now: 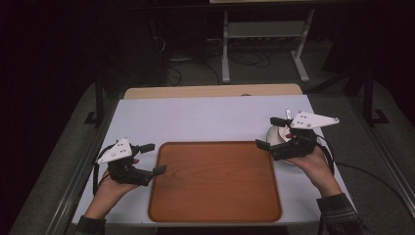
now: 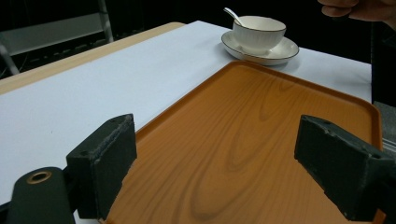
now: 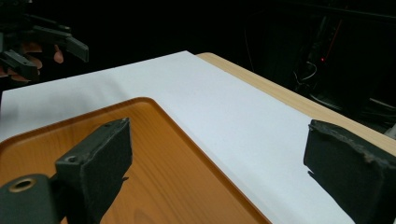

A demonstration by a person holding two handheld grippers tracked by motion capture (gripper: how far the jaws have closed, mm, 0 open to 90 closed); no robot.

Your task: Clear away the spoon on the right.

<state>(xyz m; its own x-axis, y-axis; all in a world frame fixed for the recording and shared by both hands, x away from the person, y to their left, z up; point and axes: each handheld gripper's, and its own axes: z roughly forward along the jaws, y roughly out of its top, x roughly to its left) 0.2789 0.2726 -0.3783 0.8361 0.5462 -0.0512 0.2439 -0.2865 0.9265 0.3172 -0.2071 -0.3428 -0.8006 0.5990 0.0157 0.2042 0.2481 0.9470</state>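
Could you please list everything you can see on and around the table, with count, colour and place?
Tray: one, orange-brown wood grain, centre of the table, nothing on it.
Cup: one, white, on the saucer.
Saucer: one, white with a dark rim, on the white table cover beside the tray's right edge.
Spoon: one, pale, standing in the cup.
Table cover: one, white, over the wooden top.
Metal frame: one, grey, on the floor behind the table.
Left gripper: one, black, jaws open at the tray's left edge.
Right gripper: one, black, jaws open above the saucer.
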